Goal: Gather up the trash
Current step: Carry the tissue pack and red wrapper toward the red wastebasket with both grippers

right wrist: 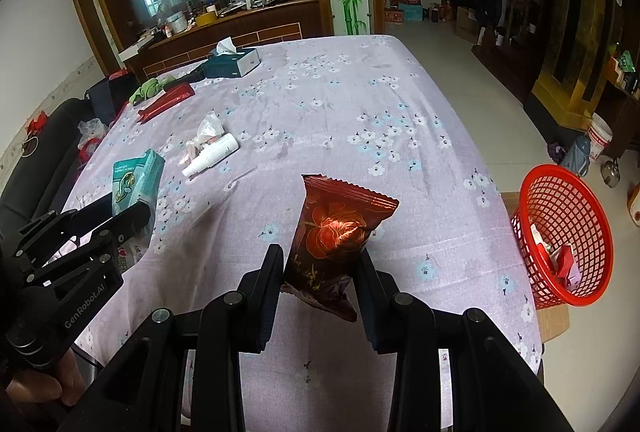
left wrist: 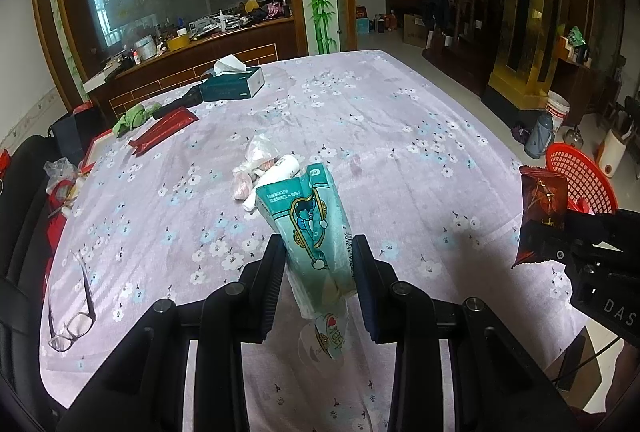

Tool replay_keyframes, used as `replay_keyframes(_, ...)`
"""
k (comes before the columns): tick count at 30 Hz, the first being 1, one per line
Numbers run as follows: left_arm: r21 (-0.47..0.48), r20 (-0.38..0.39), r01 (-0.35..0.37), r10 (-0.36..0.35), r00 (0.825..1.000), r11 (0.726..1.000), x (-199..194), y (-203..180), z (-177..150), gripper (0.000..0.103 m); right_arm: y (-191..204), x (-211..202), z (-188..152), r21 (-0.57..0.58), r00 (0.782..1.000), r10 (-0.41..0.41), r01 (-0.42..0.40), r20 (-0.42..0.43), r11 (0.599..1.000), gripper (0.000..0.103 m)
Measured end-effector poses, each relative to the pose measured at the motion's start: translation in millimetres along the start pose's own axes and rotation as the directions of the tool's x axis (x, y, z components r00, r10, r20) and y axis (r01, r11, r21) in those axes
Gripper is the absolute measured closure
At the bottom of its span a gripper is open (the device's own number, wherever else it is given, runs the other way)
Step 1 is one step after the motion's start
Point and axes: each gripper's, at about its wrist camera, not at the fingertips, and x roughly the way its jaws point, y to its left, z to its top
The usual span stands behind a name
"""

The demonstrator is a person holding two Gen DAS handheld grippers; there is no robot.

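My left gripper (left wrist: 320, 252) is shut on a teal tissue packet (left wrist: 310, 216), held up above the purple flowered tablecloth (left wrist: 400, 135). The same packet (right wrist: 136, 179) shows at the left of the right wrist view. My right gripper (right wrist: 320, 260) is shut on a dark red snack wrapper (right wrist: 336, 228), also lifted off the cloth; that wrapper (left wrist: 540, 207) appears at the right edge of the left wrist view. A red mesh basket (right wrist: 568, 232) with scraps inside stands beyond the table's right edge. A white spray bottle (right wrist: 212, 153) and crumpled plastic (right wrist: 208, 129) lie mid-table.
At the far left of the table lie a tissue box (left wrist: 232, 81), a red packet (left wrist: 164, 129) and a green cloth (left wrist: 132, 117). Eyeglasses (left wrist: 76, 312) rest near the left front edge. A flask (left wrist: 540, 135) and a white bucket (left wrist: 558, 109) stand on the floor at the right.
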Motion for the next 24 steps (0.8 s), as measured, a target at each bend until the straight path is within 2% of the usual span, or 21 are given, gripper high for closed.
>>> replay_keyframes(24, 0.041, -0.025, 0.024, -0.023, 0.999, 0.999, 11, -16, 0, 0.07, -21, 8, -2, 0.049, 1.0, -0.006, 0.008, -0.029, 0.999, 0.065)
